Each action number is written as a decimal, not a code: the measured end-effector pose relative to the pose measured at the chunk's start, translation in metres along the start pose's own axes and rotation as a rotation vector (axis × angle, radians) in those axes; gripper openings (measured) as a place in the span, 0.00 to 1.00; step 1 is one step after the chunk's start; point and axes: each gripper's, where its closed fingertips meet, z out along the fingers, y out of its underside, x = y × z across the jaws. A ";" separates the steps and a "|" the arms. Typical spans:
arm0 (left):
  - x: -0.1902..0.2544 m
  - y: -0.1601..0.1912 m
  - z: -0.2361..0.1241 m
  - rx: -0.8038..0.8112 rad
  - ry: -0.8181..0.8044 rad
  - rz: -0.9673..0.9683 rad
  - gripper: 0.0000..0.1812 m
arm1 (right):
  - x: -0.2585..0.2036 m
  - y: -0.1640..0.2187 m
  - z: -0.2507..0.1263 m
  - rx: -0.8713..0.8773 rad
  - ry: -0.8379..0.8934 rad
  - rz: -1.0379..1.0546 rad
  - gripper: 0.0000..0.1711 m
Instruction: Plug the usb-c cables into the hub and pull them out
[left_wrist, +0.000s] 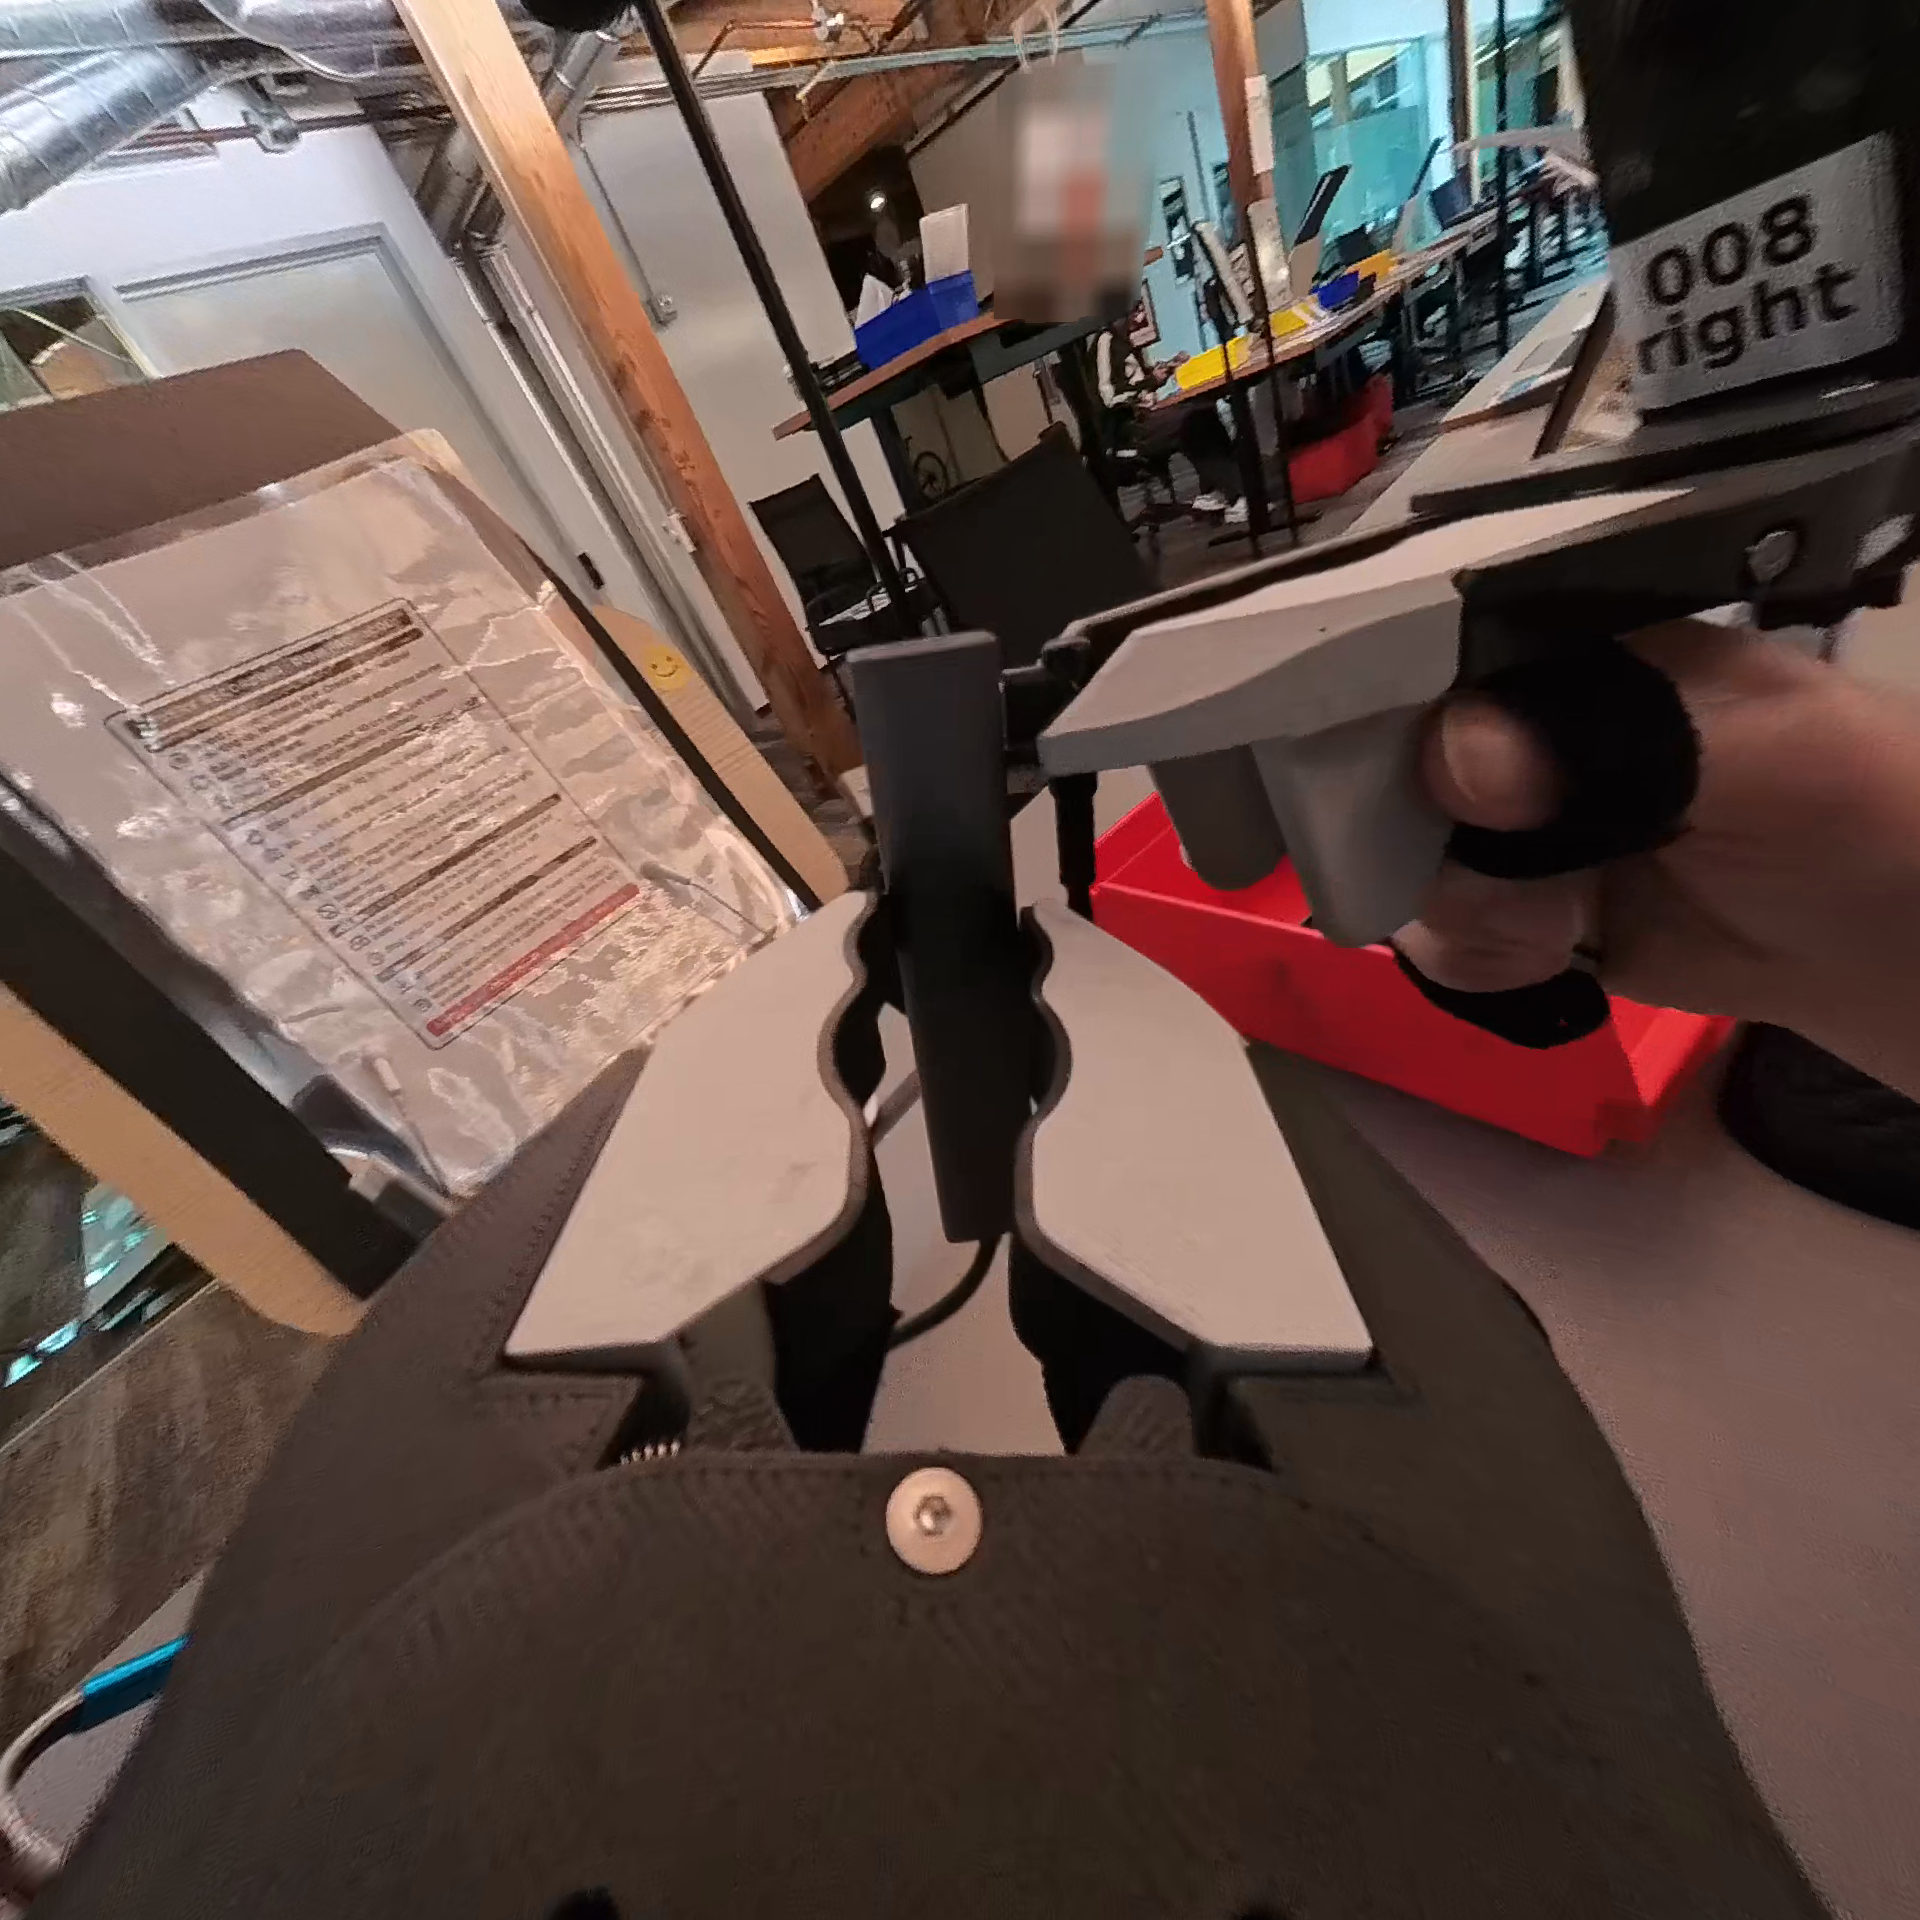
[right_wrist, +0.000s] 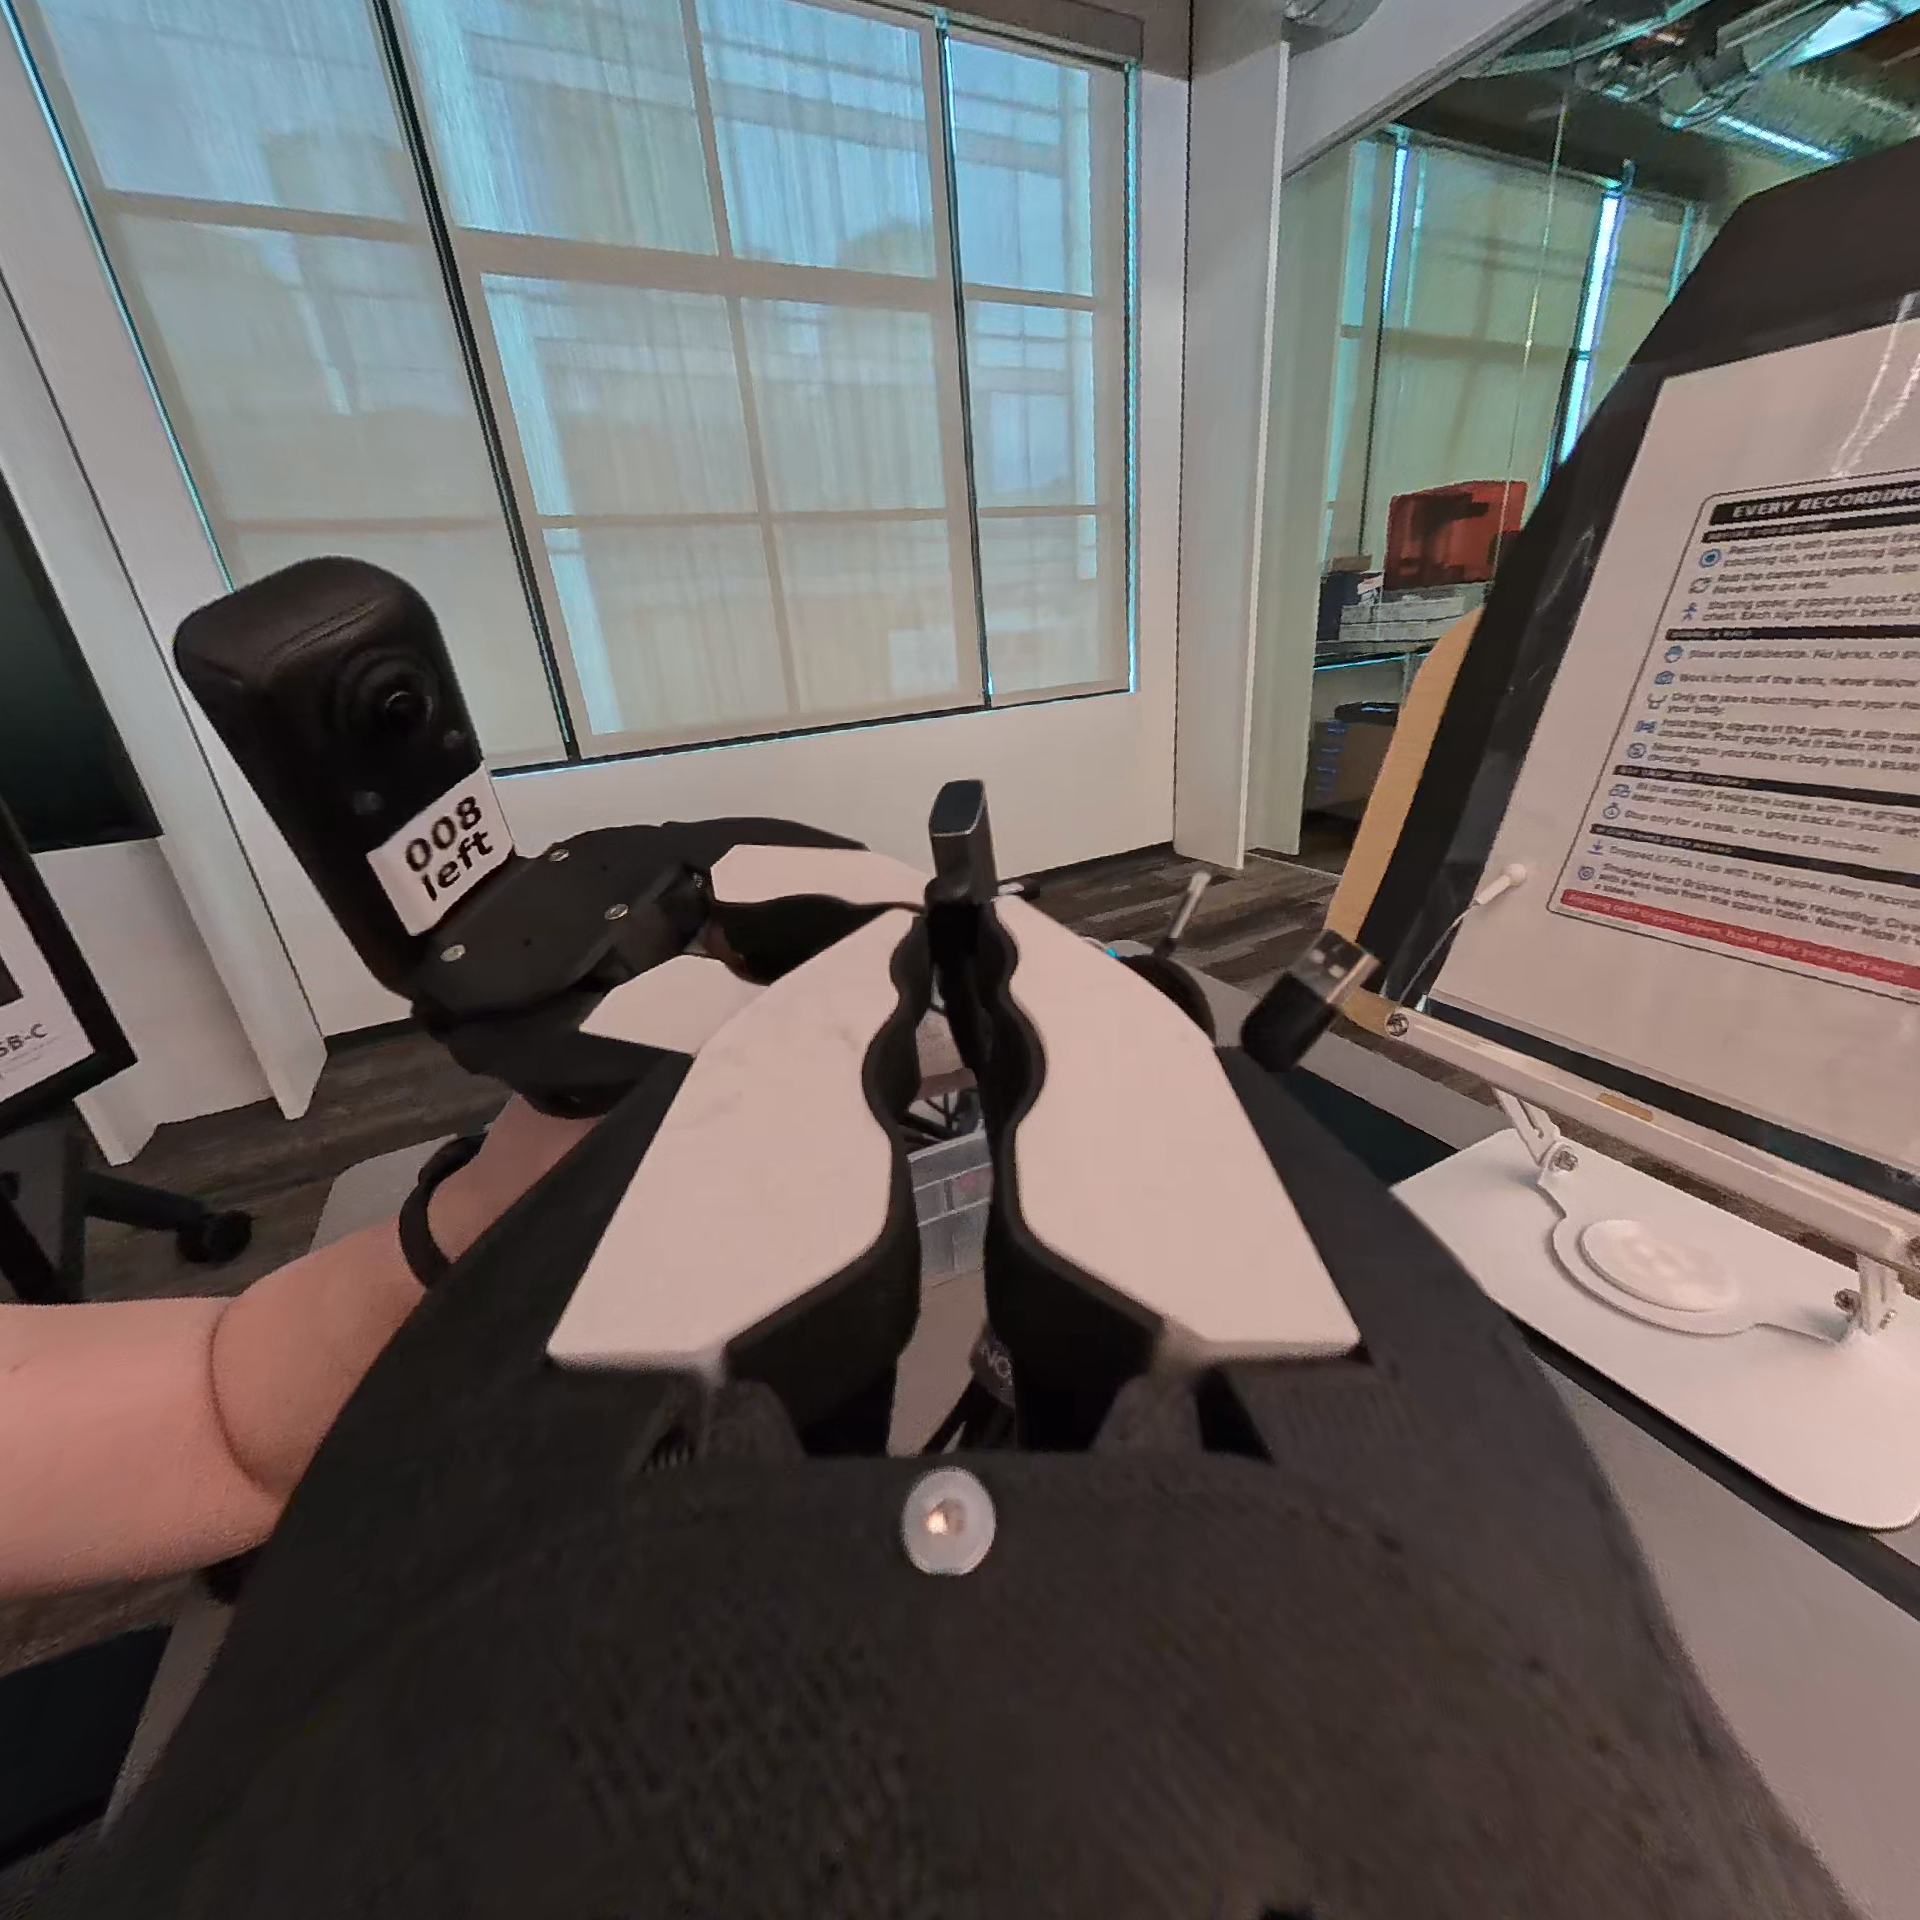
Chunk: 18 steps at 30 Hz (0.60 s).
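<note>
Between the left gripper (left_wrist: 945, 935)'s pale fingers (left_wrist: 727, 1122) stands the hub (left_wrist: 940, 894), a slim dark grey bar held upright and clamped across its lower half, its thin dark cord trailing down behind the fingers towards the grey surface (left_wrist: 1507, 1299). From the right, the right gripper (left_wrist: 1049, 717) reaches in level with the hub's upper part, a person's hand (left_wrist: 1683, 831) in a black strap wrapped round its grey handle, thumb forward on the trigger. In the right wrist view that gripper (right_wrist: 961, 935) has its fingers (right_wrist: 1132, 1132) drawn narrow on a black usb-c cable (right_wrist: 971, 997), whose plug end meets the hub (right_wrist: 961, 831) at the fingertips; whether the plug is seated cannot be told. A second connector (right_wrist: 1304, 987), black with a metal shell, hangs free just to the right, near a white stand (right_wrist: 1662, 1351). Both grippers carry white labels with printed writing, and a printed instruction sheet (right_wrist: 1756, 748) in a clear sleeve leans on the stand. A red bin (left_wrist: 1403, 1018) sits on the surface below the right gripper.
</note>
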 end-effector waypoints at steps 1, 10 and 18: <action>-0.002 0.002 0.001 -0.006 -0.015 0.004 0.12 | 0.001 0.002 0.001 0.001 0.011 -0.006 0.05; -0.016 -0.004 -0.003 0.064 -0.058 -0.024 0.12 | 0.001 0.000 0.004 0.099 0.049 -0.024 0.05; -0.017 -0.015 -0.008 0.117 -0.065 -0.047 0.12 | -0.003 -0.006 0.002 0.215 0.041 0.057 0.05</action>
